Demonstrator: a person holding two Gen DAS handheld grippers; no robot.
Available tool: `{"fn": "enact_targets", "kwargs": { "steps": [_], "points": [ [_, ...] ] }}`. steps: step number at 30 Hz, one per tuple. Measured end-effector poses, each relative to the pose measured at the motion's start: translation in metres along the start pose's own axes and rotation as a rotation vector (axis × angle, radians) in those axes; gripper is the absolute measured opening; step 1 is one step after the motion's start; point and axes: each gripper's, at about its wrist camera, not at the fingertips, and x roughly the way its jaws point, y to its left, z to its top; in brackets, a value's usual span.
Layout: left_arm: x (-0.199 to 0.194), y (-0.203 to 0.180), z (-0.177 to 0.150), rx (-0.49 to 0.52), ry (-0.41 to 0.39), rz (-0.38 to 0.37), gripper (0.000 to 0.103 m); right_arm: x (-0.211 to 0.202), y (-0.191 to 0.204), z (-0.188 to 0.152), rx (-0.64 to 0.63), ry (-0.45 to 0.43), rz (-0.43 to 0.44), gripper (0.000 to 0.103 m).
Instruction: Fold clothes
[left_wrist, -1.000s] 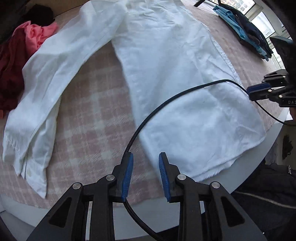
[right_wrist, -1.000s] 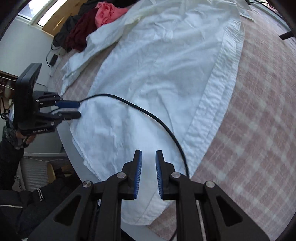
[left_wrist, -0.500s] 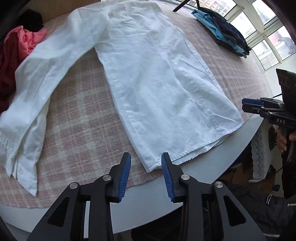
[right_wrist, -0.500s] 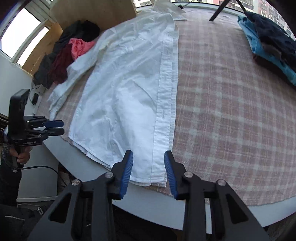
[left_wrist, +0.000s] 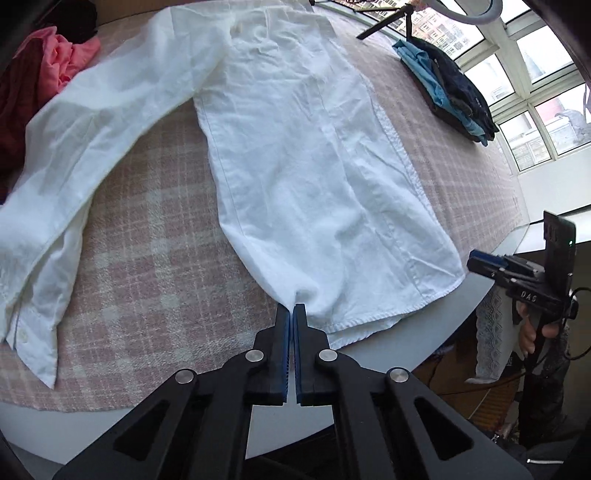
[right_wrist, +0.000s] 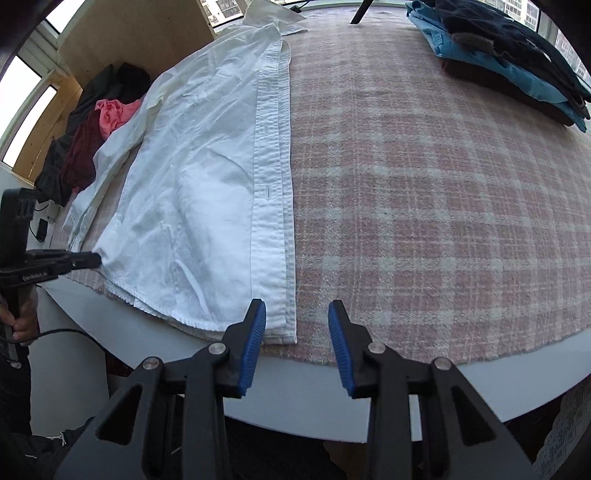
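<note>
Round white table (right_wrist: 155, 332), pink plaid cloth (right_wrist: 424, 192) over most of top. On cloth: white shirt (left_wrist: 314, 166) flat, hem corner at L fingertips, placket edge just ahead of R's left finger. Dark/pink clothes heap (left_wrist: 33, 85) far left of L fingers. Blue/navy folded stack (right_wrist: 517, 55) far right, beyond R fingers.

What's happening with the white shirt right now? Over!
Left gripper just closed, pinching white shirt hem corner. Right gripper open by placket corner, holding nothing. Nothing blocking.
</note>
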Motion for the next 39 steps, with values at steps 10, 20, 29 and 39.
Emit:
{"fn": "enact_targets", "kwargs": {
  "steps": [10,20,29,39],
  "points": [
    [-0.028,-0.012,0.019,0.038,-0.047,0.012,0.001,0.021,0.037,-0.036,-0.18,0.024,-0.018,0.035],
    [-0.049,-0.024,0.019,0.077,-0.08,0.006,0.001,0.024,0.026,-0.022,-0.072,-0.004,0.027,0.003],
    [-0.01,0.002,0.0,0.018,0.0,0.016,0.001,0.009,-0.009,-0.036,0.084,-0.028,0.002,0.003],
    [-0.023,-0.015,0.012,0.065,-0.014,-0.006,0.001,-0.029,0.06,-0.027,-0.13,-0.132,-0.067,0.039]
  ]
}}
